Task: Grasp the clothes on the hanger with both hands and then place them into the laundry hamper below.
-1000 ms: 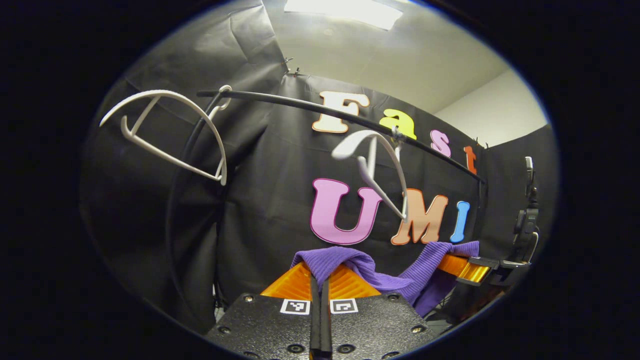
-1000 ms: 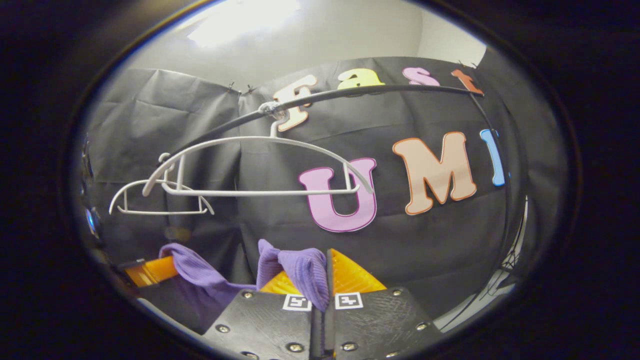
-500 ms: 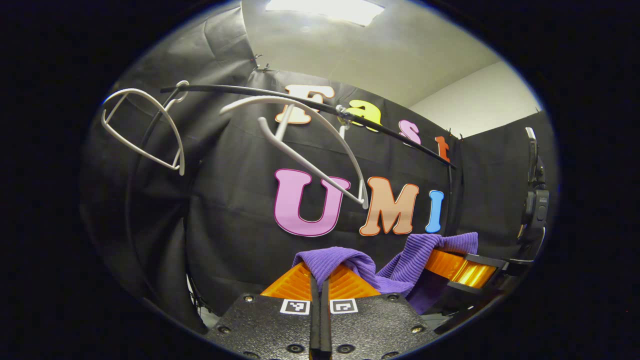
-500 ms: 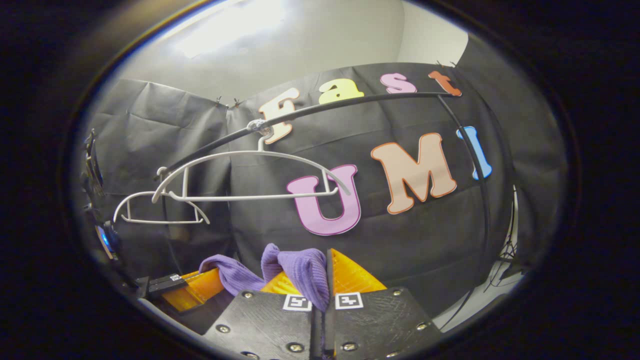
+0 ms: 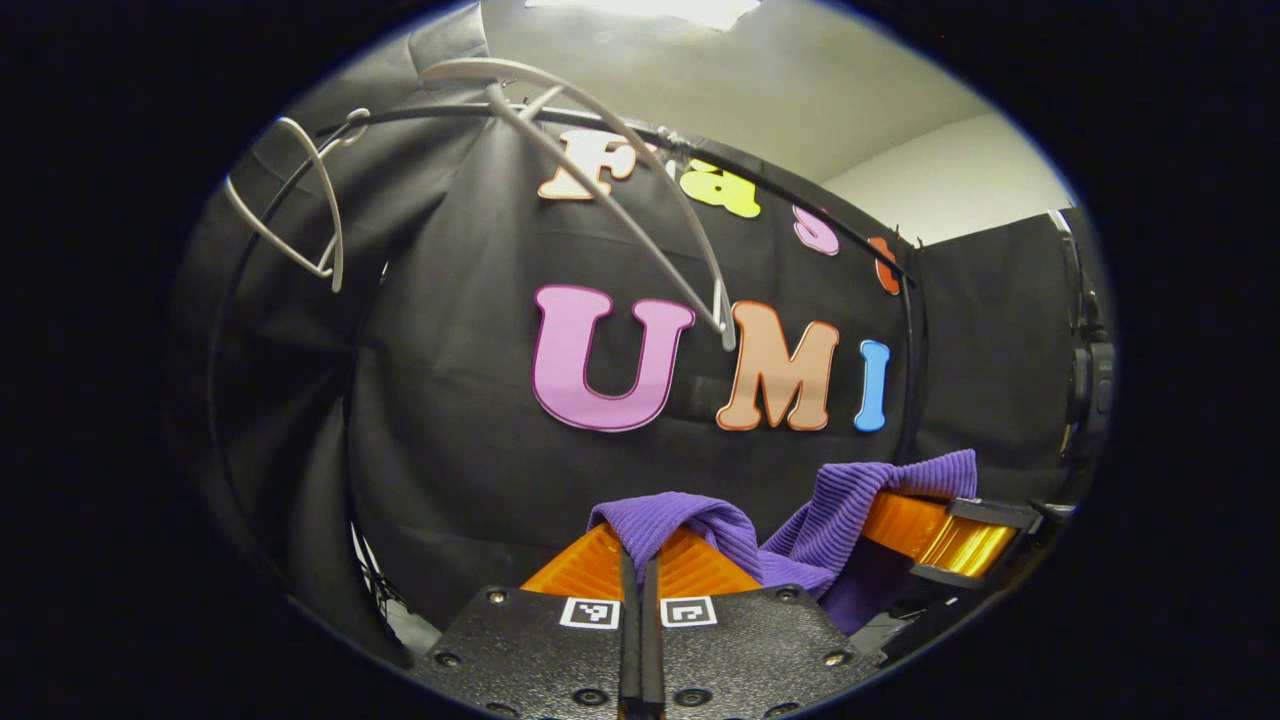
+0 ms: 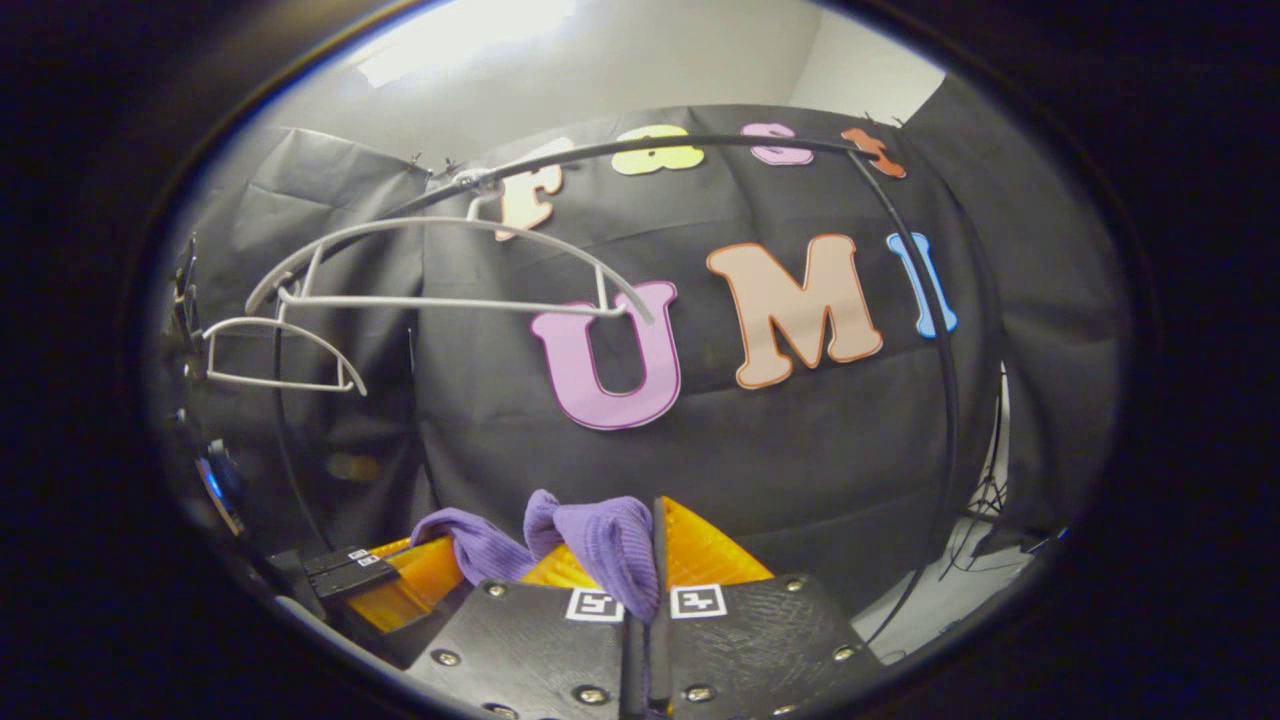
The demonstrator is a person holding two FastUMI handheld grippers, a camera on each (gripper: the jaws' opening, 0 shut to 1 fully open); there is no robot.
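- At the bottom centre of the left gripper view, your left gripper [image 5: 640,570] is clenched on a fold of the purple garment [image 5: 700,525]; the orange fingers [image 5: 575,570] meet with the cloth pinched between them.
- At the bottom centre of the right gripper view, your right gripper [image 6: 645,565] is likewise clamped on the same garment, a knuckle of purple knit bulging over its left finger.
- Each view catches the other gripper farther off: the right one at lower right of the left gripper view, cloth draped over its finger, and the left one at lower left of the right gripper view.
- The garment spans the gap between your two grippers and is clear of both hangers.
- Over the last second the near white hanger [image 5: 600,190] has climbed from mid-frame to the upper part of the left gripper view, and the black rail [image 5: 780,185] has risen with it. In the right gripper view the rise is slighter, but the two grippers sit closer together.
- I read that as both hands going down with the cloth bunching: the pull-off looks finished and the lowering towards the hamper is under way.
- The second hanger [image 5: 300,215] hangs bare at upper left of that view.
- The laundry hamper lies below what the cameras take in, so you cannot judge from here how far remains or whether you are over it.
- The hanging bulk of the garment is cut off behind the gripper bodies.
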